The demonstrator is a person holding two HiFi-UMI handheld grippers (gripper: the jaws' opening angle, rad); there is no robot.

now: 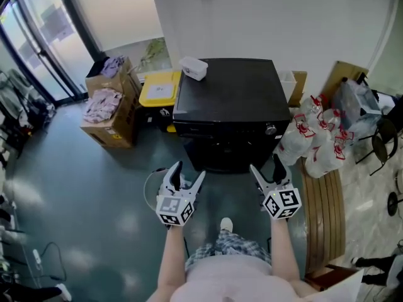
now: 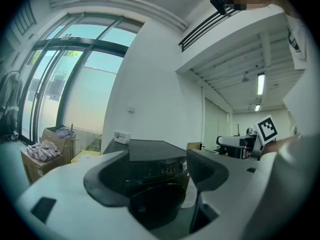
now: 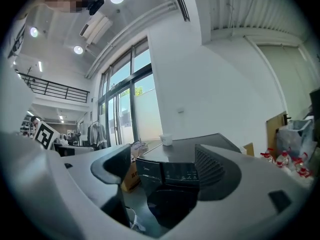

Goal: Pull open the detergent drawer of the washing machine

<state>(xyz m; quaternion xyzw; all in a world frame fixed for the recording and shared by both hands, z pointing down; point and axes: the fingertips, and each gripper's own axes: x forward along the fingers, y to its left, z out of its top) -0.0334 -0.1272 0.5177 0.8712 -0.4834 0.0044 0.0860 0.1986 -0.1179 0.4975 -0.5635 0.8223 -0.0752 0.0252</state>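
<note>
A black front-loading washing machine point(image 1: 227, 99) stands against the white wall, with its door facing me. Its detergent drawer point(image 1: 196, 129) lies at the left end of the control strip and sits flush; a round knob point(image 1: 271, 129) is at the right end. In the right gripper view the drawer front point(image 3: 149, 173) shows between the jaws. My left gripper point(image 1: 189, 172) hovers open in front of the machine's lower left, well short of it. My right gripper point(image 1: 266, 165) is open near the lower right corner. Both hold nothing. The left gripper view frames the machine point(image 2: 155, 159) from a distance.
A white box point(image 1: 193, 68) rests on the machine's top. Cardboard boxes with clothes point(image 1: 110, 109) and a yellow bin point(image 1: 159, 88) stand to the left. Bags of bottles point(image 1: 315, 137) and a wooden bench point(image 1: 324, 206) crowd the right. A cable point(image 1: 150, 182) loops on the floor.
</note>
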